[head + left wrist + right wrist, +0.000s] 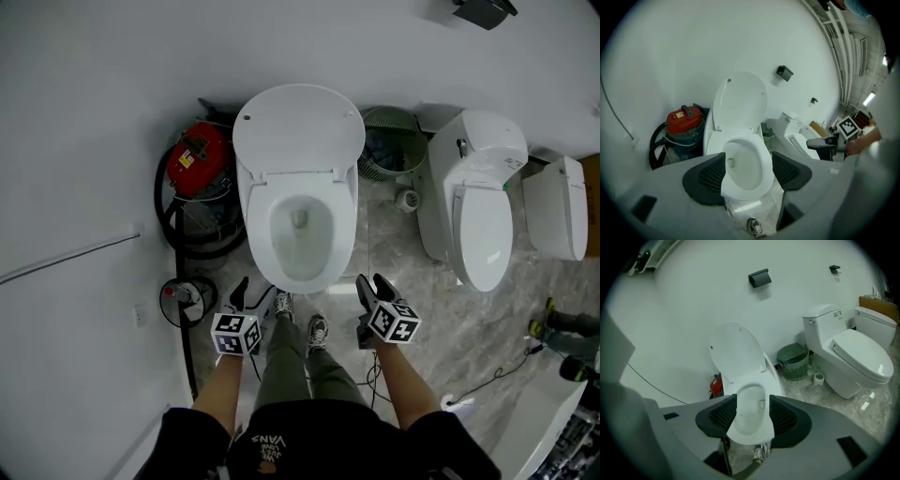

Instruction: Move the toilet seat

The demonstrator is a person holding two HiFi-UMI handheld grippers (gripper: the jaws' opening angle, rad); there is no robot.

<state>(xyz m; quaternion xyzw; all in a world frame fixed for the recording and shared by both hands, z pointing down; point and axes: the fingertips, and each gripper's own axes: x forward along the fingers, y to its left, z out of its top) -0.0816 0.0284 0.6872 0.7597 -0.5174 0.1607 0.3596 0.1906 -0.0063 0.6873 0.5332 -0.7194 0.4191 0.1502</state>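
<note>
The white toilet stands against the wall with its lid raised, and the seat ring seems to lie flat on the bowl. Both grippers hover in front of the bowl's front rim, touching nothing. My left gripper is at the bowl's front left, open and empty. My right gripper is at its front right, also open and empty. In the left gripper view the open left gripper frames the bowl. In the right gripper view the right gripper frames the bowl and lid.
A red vacuum cleaner with a black hose sits left of the toilet by the wall. A green basket and a small cup stand to its right. Two more toilets follow. The person's shoes are on the tiled floor below the bowl.
</note>
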